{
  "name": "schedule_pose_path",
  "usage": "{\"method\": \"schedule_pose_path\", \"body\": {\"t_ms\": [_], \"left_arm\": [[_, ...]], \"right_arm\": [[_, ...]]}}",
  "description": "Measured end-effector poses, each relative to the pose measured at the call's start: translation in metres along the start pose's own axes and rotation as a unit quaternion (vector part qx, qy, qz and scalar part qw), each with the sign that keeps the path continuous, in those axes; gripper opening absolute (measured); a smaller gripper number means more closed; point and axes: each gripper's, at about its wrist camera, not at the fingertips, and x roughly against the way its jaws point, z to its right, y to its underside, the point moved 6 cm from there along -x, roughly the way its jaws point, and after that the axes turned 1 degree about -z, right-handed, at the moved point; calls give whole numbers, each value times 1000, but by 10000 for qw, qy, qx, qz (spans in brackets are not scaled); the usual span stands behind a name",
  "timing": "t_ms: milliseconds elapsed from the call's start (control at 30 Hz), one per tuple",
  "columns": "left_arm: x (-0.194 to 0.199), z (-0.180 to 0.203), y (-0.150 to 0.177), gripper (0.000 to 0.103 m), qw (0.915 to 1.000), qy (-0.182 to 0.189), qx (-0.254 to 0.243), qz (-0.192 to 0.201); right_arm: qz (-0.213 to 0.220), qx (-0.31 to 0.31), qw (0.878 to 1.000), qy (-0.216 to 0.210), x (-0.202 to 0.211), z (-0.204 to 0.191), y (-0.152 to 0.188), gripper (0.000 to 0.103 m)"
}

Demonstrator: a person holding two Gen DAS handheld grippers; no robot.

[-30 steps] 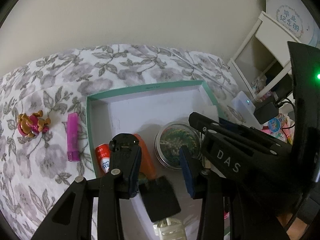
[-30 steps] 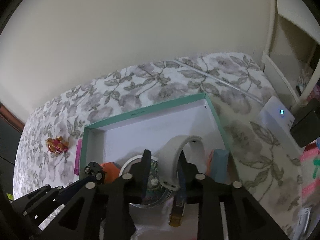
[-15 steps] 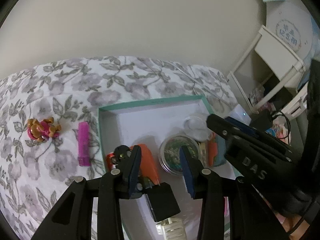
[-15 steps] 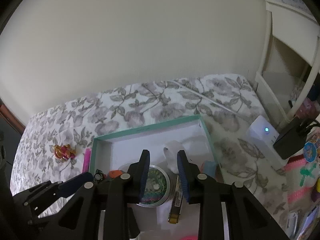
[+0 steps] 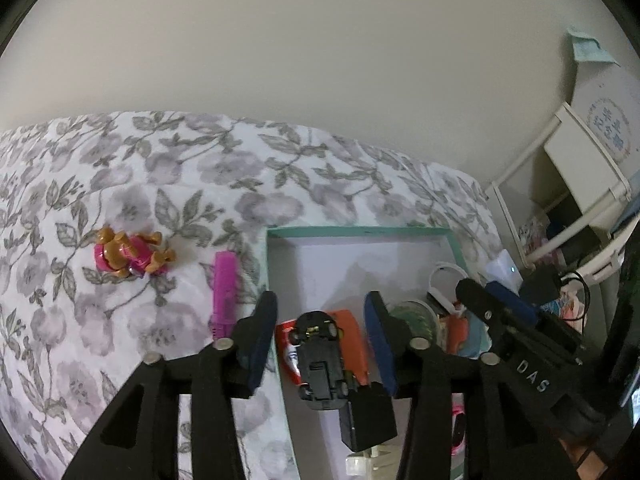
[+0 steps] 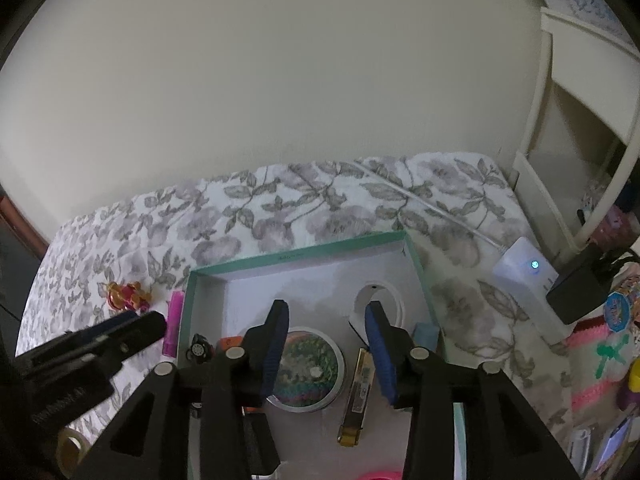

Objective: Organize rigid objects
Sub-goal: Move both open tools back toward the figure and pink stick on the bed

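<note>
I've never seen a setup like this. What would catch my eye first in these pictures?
Probably the teal-rimmed box on the flowered bedspread, already holding a round tin, a white ring and a black toy car. The two black grippers fill the foreground, left gripper over the car, right gripper over the tin, both empty. Left of the box lie a pink figure and a magenta stick.

The left gripper (image 5: 320, 328) points steeply downward, its blue-padded jaws parted and pressing on nothing, having just been opening. The right gripper (image 6: 327, 334) also tilts steeply down, its jaws likewise apart and bare after just opening. In the right wrist view, the left gripper's tip reaches in from the lower left.
</note>
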Motion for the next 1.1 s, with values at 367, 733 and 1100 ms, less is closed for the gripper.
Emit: {"method": "schedule_pose_path", "body": {"t_ms": [367, 733, 1100], "left_arm": [[-7, -14, 1, 54, 9993, -334, 163, -85], [-6, -29, -3, 88, 9976, -609, 300, 98], [-6, -37, -6, 89, 9948, -945, 276, 273]], "right_arm": [[-167, -45, 9998, -141, -13, -3, 6, 63], [-7, -422, 9990, -168, -9, 10, 3, 78], [194, -161, 9996, -143, -6, -1, -1, 93]]}}
